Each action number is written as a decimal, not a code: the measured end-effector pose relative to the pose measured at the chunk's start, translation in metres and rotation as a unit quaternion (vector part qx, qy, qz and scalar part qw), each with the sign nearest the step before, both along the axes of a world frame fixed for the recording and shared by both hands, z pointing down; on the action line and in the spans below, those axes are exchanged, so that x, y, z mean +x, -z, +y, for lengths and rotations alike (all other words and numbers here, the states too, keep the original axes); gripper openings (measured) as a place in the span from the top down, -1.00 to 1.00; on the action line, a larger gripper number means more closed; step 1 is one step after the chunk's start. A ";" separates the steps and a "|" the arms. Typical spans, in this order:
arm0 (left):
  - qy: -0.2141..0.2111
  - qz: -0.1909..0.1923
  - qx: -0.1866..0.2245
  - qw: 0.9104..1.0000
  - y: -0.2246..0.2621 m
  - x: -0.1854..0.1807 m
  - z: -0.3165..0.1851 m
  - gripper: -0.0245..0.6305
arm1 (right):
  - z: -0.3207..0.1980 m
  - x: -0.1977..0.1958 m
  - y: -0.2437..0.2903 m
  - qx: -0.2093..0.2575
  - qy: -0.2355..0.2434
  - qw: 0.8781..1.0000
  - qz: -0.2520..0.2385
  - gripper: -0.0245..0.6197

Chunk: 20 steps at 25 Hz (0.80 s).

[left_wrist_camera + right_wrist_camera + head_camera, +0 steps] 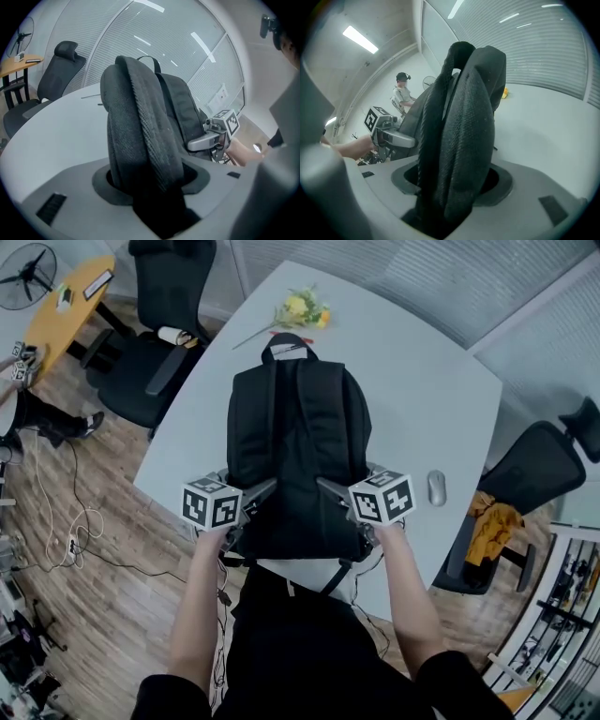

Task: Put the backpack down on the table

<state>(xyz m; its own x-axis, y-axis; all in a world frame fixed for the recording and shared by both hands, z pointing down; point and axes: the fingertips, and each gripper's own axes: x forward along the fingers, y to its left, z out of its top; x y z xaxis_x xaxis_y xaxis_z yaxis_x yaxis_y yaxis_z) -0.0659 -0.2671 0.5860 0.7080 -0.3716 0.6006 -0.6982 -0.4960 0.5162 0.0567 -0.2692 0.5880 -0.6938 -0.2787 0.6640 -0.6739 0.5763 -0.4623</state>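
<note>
A black backpack [295, 446] lies lengthwise on a pale, round-cornered surface [422, 399], strap side up. Its carry loop points towards a bunch of yellow flowers [302, 309] at the far end, and its base is at the near edge. The left gripper [255, 498] and right gripper [336, 493] are each clamped on a thick fold of the bag's coarse woven fabric at the lower corners, which appear to be its padded shoulder straps. Both gripper views show the dark material filling the gap between the jaws. Whether the base already rests fully on the surface cannot be told. The pack looks soft and slumping rather than stiff, moderately weighty and unlikely to slip or break. Its matte textile gives the pads good purchase, and the paired straps or the top loop seem the soundest places to hold it. A grey computer mouse [436, 487] sits just beside the right gripper, on smooth laminate.
</note>
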 end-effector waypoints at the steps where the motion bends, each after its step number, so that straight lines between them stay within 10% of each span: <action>1: 0.001 0.000 0.001 1.000 -0.001 0.000 -0.001 0.22 | -0.001 0.001 -0.001 0.000 -0.001 1.000 0.000 0.09; 20: 0.023 -0.013 -0.008 1.000 -0.034 -0.012 -0.036 0.22 | -0.038 0.009 -0.035 -0.011 -0.020 0.999 0.024 -0.01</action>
